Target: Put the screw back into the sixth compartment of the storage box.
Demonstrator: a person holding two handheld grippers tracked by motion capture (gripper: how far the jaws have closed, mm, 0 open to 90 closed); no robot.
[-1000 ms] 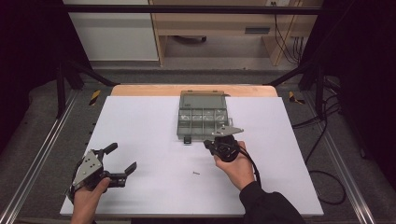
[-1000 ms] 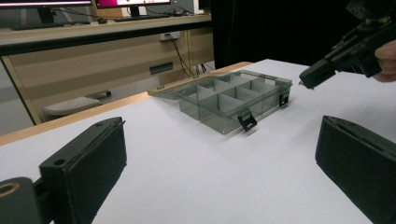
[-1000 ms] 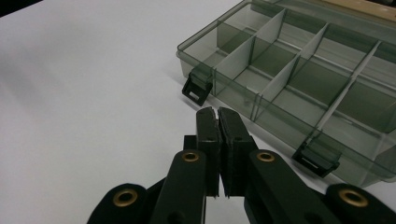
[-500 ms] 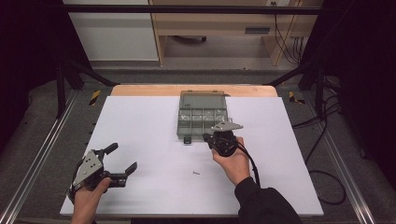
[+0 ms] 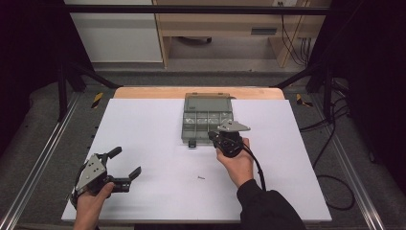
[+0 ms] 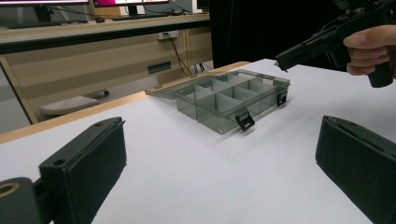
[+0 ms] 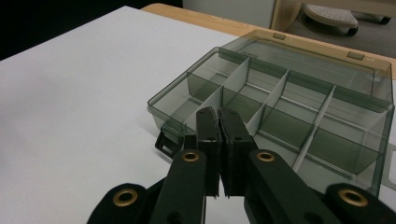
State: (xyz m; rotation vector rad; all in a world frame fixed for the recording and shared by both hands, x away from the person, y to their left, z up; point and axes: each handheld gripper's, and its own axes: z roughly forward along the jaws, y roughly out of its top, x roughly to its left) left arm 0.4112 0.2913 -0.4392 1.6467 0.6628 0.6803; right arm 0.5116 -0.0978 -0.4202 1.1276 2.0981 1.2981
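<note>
1. The right tool (image 7: 217,114) has its jaws pressed together. Nothing can be made out between the pads.
2. Over the last second it has edged forward. Its tips now hang over the front edge of the translucent grey plastic compartment box (image 5: 207,122), by the front-left cell.
3. The box sits directly ahead of and below this tool, with its lid folded back on the far side. Its black latch (image 5: 192,143) hangs just left of the tips.
4. A tiny dark screw (image 5: 201,177) lies on the white surface (image 5: 143,124), behind the right tool and toward the person.
5. The left tool (image 5: 128,160) has stayed put, far to the left of the right tool, with its jaws wide and empty.
6. The approach looks finished, so the next likely step is a drop into, or a pick from, that cell.
</note>
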